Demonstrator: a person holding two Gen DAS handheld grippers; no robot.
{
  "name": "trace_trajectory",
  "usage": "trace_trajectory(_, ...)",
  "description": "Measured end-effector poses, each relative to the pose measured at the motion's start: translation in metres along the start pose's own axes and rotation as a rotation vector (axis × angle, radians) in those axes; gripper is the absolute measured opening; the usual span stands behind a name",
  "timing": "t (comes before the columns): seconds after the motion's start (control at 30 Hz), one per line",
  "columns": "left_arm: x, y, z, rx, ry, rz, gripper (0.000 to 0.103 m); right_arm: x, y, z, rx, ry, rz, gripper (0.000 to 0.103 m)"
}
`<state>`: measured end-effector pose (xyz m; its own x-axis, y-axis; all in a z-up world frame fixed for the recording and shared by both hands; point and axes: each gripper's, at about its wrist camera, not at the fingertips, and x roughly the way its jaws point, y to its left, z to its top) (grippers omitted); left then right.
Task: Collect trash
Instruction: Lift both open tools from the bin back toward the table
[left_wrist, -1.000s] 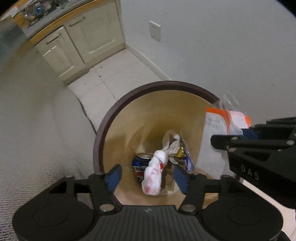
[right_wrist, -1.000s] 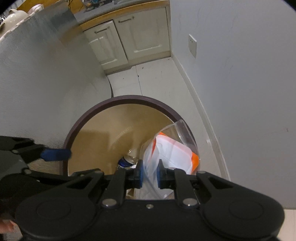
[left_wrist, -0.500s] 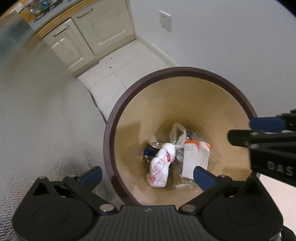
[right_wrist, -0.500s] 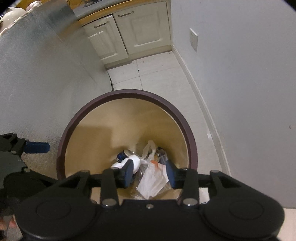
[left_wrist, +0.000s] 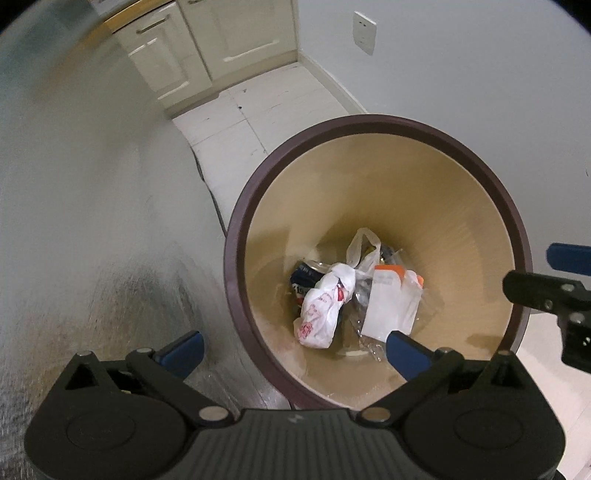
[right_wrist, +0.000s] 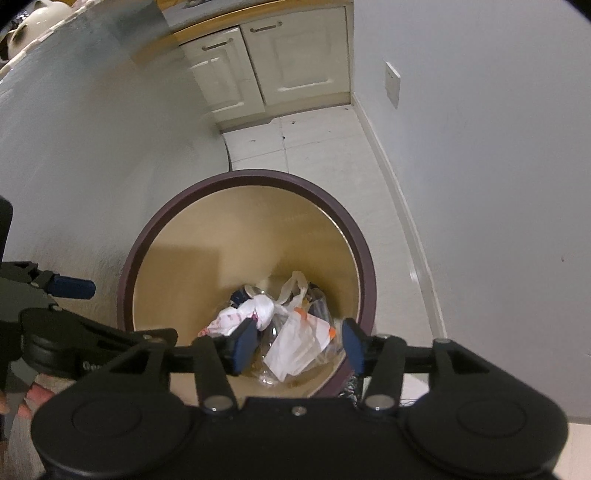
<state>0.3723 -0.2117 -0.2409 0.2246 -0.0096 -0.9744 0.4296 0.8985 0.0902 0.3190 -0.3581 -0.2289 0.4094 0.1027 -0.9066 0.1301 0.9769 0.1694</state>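
Kitchen floor tiles (right_wrist: 314, 140) surround our trash bin (left_wrist: 491, 192); white-and-orange packet (left_wrist: 391, 306) lies inside, left gripper (left_wrist: 291, 347) and right gripper (right_wrist: 299, 345) spread empty; drop looks done.

Left gripper (left_wrist: 291, 350): jaws spread wide, nothing between the blue pads (left_wrist: 406, 352), pointing down and forward. Left pad sits low-left in its own view, right pad low-centre.

Right gripper (right_wrist: 299, 345): jaws parted, narrower gap than the left, nothing clamped between its pads (right_wrist: 243, 345). Also angled downward.

Both grippers are side by side at similar height. In the left wrist view the right gripper's finger juts in from the right edge; in the right wrist view the left gripper enters from the left edge.

Bare fingers (right_wrist: 35, 397) of the person's left hand show at the lower-left edge, under the left gripper body.
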Motion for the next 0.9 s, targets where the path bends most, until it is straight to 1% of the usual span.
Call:
trace_trajectory(0.07, -0.003, 0.002, -0.004, -0.015, -0.001, -0.004, 0.103, -0.004, 0.000, -0.002, -0.014, -0.003, -0.001, 0.061)
trace_trajectory(0.17, -0.007, 0.006, -0.010, -0.038, -0.004, 0.001, 0.103, -0.009, 0.001, -0.006, -0.028, -0.006, -0.006, 0.067)
trace_trajectory(0.3, -0.012, 0.010, -0.018, -0.066, -0.012, 0.009, 0.103, -0.016, 0.000, -0.011, -0.041, -0.010, -0.008, 0.072)
trace_trajectory(0.4, -0.018, 0.014, -0.023, -0.094, -0.023, 0.009, 0.103, -0.020, 0.000, -0.015, -0.051, -0.018, -0.020, 0.078)
trace_trajectory(0.57, -0.031, 0.021, -0.036, -0.143, -0.045, 0.005, 0.103, -0.028, 0.000, -0.021, -0.068, -0.037, -0.040, 0.090)
trace_trajectory(0.6, -0.034, 0.021, -0.038, -0.147, -0.050, 0.004, 0.103, -0.029, 0.001, -0.022, -0.071, -0.041, -0.043, 0.095)
trace_trajectory(0.63, -0.037, 0.021, -0.040, -0.151, -0.056, 0.006, 0.103, -0.031, 0.001, -0.023, -0.073, -0.045, -0.047, 0.097)
trace_trajectory(0.77, -0.047, 0.023, -0.048, -0.169, -0.072, 0.015, 0.103, -0.037, 0.003, -0.028, -0.081, -0.062, -0.052, 0.102)
trace_trajectory(0.9, -0.055, 0.023, -0.056, -0.189, -0.085, 0.009, 0.103, -0.045, 0.003, -0.033, -0.085, -0.079, -0.061, 0.103)
